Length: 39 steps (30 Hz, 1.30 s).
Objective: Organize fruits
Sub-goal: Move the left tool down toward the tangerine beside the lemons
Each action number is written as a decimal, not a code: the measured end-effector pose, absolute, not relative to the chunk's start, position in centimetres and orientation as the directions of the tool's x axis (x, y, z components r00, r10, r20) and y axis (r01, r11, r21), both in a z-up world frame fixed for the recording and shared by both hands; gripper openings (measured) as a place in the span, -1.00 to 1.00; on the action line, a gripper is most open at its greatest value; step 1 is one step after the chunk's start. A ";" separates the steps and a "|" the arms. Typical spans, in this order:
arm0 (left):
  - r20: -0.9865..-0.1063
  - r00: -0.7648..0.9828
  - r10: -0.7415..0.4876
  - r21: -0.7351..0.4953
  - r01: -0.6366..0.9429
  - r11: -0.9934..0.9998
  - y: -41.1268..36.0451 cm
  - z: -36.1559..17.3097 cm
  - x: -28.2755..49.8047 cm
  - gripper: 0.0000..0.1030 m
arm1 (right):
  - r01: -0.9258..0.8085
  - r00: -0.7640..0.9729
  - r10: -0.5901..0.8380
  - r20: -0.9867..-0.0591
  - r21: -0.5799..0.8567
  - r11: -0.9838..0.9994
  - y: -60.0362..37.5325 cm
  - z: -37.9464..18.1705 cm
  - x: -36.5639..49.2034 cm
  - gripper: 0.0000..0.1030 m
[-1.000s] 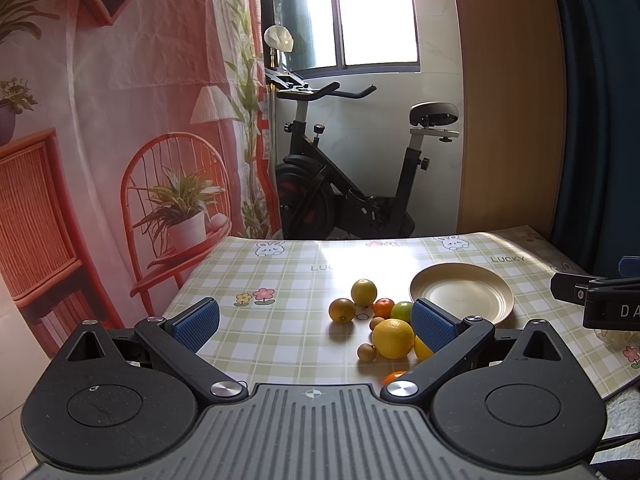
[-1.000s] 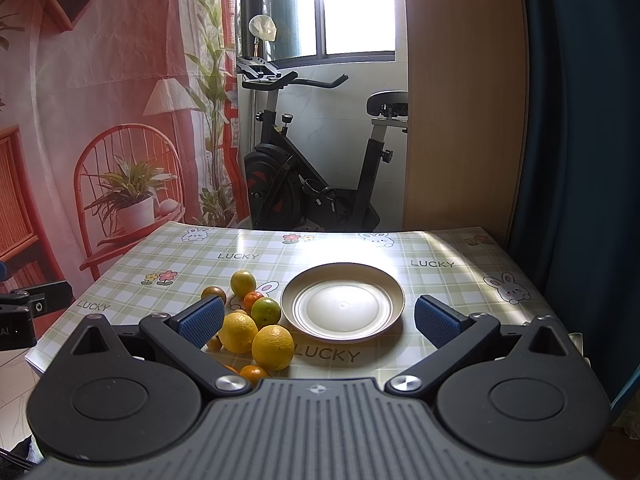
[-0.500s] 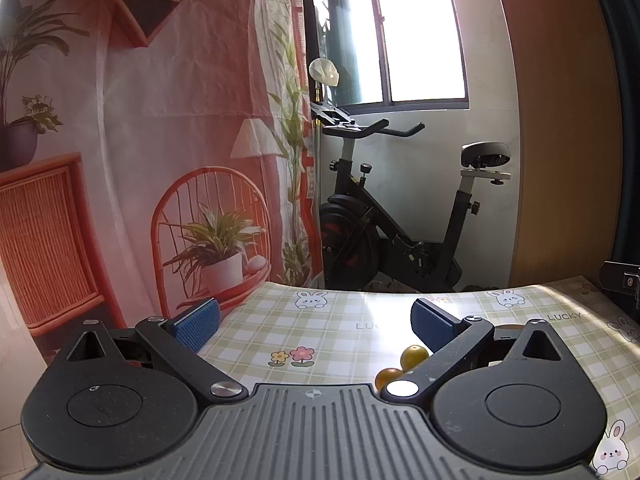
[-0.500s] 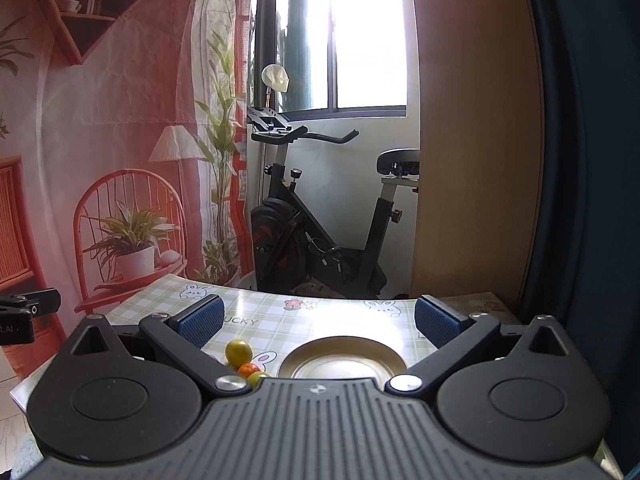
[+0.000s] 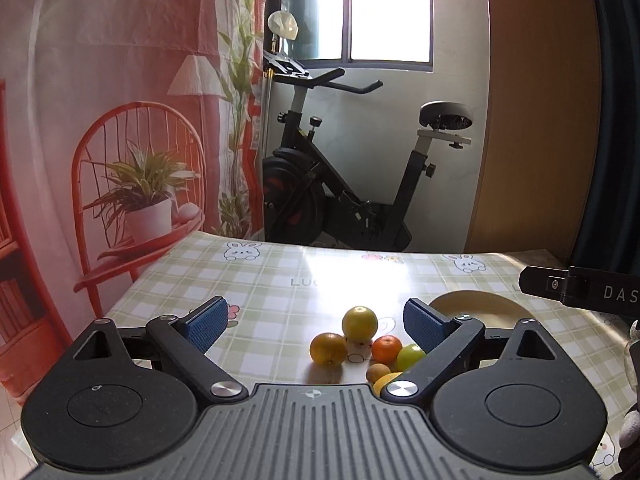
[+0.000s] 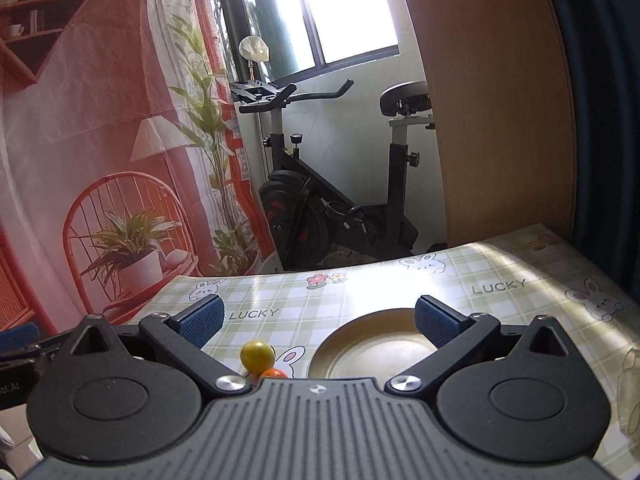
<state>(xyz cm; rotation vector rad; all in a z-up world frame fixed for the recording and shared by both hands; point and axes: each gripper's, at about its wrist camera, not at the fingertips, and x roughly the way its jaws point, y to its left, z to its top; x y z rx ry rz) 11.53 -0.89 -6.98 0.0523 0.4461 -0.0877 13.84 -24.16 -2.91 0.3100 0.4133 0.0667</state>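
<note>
Left wrist view: left gripper (image 5: 316,320) is hanging above the table (image 5: 256,280) with blue pads (image 5: 206,322) spread wide, gripping nothing. Fruit cluster is sitting on the checked tablecloth between the pads, toward the near edge: yellow-green citrus (image 5: 359,323) farthest back, orange (image 5: 328,349) left of it, small tangerine (image 5: 387,349), green fruit (image 5: 410,356) partly behind the right pad, small brown fruit (image 5: 378,372), and a yellow fruit (image 5: 385,382) mostly hidden by the gripper body. Plate (image 5: 480,304) is lying to the right of the cluster, partly hidden. Cloth print is reading "LUC", the rest washed out by glare. Right gripper (image 5: 580,290) is poking in from the right edge; its body is showing "DAS", cut off by the frame. Exercise bike (image 5: 344,184) is standing beyond the table's far edge. Right wrist view: right gripper (image 6: 320,320) is also spread wide, holding nothing, hovering over the plate (image 6: 360,356), which is lying empty between the pads near the table's near edge. Only the yellow-green citrus (image 6: 257,353) and the tangerine (image 6: 273,374) are showing, just left of the plate. "LUCKY" is reading clearly twice on the cloth, left and right of the plate.
</note>
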 end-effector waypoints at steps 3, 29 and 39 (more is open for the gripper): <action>-0.446 0.893 -0.058 0.050 0.089 0.995 -1.0 -8.4 11.9 0.87 | -0.004 0.905 0.120 -0.407 0.273 0.962 -23.9 -4.5 13.8 1.00; -0.556 0.813 -0.175 -0.058 0.172 0.983 -0.1 -12.5 11.9 0.44 | -0.263 0.781 0.254 -0.570 0.069 0.962 -18.9 -11.3 11.3 0.80; -0.593 0.743 -0.309 -0.107 0.308 0.945 -1.6 -13.6 11.3 0.05 | -0.326 0.707 0.317 -0.632 0.106 0.939 -18.0 -12.6 11.1 0.15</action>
